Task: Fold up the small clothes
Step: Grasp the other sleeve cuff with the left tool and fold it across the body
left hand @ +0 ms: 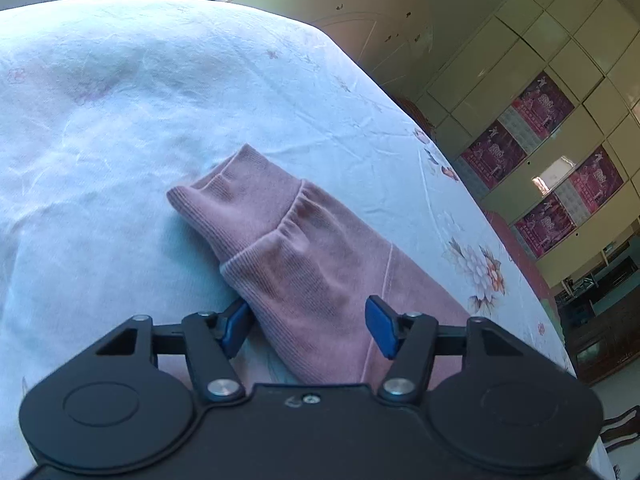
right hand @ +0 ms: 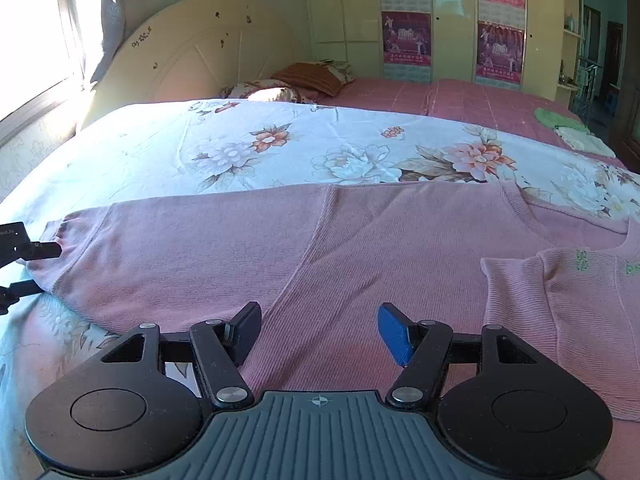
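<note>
left tongs apart, sleeve between the pads, not pinched yet | right tongs apart over pink sweater, flat on the bed | soft, light, floppy knit, I'd say | I'd grab near the ribbed cuff

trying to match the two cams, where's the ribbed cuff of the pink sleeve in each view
Left wrist: ribbed cuff at centre, just beyond the left gripper.
Right wrist: at the far left edge, beside the other gripper's black fingers.
Shared landmark: purple posters on the wardrobe doors.
</note>
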Demonstrator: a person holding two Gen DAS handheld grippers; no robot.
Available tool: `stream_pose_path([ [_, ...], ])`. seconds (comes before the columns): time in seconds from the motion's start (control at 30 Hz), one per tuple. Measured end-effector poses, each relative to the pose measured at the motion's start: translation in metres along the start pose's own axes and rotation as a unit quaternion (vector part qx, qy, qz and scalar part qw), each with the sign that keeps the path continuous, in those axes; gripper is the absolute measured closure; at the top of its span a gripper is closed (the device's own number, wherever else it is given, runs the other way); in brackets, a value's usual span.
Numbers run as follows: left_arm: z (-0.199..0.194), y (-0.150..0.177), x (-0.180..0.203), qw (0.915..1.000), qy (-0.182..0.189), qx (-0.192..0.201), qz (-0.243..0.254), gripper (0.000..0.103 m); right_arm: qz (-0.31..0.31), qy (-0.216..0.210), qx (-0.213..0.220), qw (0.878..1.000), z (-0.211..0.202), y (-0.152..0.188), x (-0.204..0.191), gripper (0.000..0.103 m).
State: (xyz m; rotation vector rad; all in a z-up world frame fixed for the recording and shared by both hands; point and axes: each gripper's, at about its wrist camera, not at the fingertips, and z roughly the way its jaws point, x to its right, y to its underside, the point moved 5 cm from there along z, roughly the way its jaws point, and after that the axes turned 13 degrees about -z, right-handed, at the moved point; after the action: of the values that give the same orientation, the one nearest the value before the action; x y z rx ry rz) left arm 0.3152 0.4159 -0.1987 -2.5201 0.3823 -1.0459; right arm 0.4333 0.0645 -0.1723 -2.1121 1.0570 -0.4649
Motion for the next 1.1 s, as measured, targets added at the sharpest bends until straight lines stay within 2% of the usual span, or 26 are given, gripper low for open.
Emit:
stream_pose_path([
  [0.07,0.005,-0.005,0.001,1.0,0.0,0.007,0.002,0.053,-0.003,0.003,0.0,1.0,0.004,-0.001,-0.003,0.038],
  [0.1,0.007,-0.006,0.001,0.9999,-0.002,0.011,0.001,0.065,-0.004,0.005,0.0,1.0,0.006,-0.001,-0.004,0.038],
  [0.13,0.009,-0.007,0.0,0.9999,-0.005,0.012,-0.003,0.082,-0.005,0.007,-0.001,1.0,0.007,-0.002,-0.004,0.038],
  [0.17,0.011,-0.008,-0.002,0.9999,-0.005,0.01,-0.01,0.09,-0.006,0.009,-0.002,1.0,0.008,-0.002,-0.005,0.038],
  [0.2,0.011,-0.009,-0.004,0.9998,-0.004,0.008,-0.016,0.093,-0.007,0.011,-0.003,1.0,0.009,-0.002,-0.005,0.038],
  [0.33,0.0,-0.009,0.007,0.9997,0.015,0.018,0.002,0.097,-0.017,0.018,-0.007,1.0,0.012,0.0,-0.006,0.038],
  [0.4,-0.009,-0.008,0.02,0.999,0.033,0.021,0.022,0.097,-0.037,0.023,-0.039,0.998,0.023,0.01,-0.01,0.038],
  [0.5,-0.023,-0.002,0.047,0.9964,0.064,0.021,0.052,0.098,-0.057,0.029,-0.034,0.997,0.027,0.018,-0.012,0.038],
  [0.63,-0.045,0.022,0.102,0.9862,0.119,0.009,0.114,0.099,0.011,-0.002,-0.02,1.0,0.012,0.012,0.006,0.038],
  [0.73,-0.056,0.06,0.148,0.9722,0.162,-0.016,0.169,0.099,0.044,-0.001,0.0,0.999,-0.011,0.008,0.023,0.038],
  [0.83,-0.059,0.111,0.192,0.9527,0.198,-0.054,0.224,0.098,0.07,0.012,0.014,0.997,-0.035,0.011,0.046,0.038],
  [0.97,-0.053,0.197,0.237,0.92,0.239,-0.118,0.287,0.098,0.09,0.049,0.026,0.994,-0.072,0.024,0.083,0.038],
  [1.03,-0.049,0.237,0.252,0.9046,0.256,-0.141,0.31,0.098,0.1,0.073,0.028,0.992,-0.091,0.035,0.104,0.038],
  [1.1,-0.044,0.276,0.262,0.8857,0.272,-0.173,0.334,0.097,0.11,0.095,0.025,0.989,-0.108,0.049,0.125,0.038],
])
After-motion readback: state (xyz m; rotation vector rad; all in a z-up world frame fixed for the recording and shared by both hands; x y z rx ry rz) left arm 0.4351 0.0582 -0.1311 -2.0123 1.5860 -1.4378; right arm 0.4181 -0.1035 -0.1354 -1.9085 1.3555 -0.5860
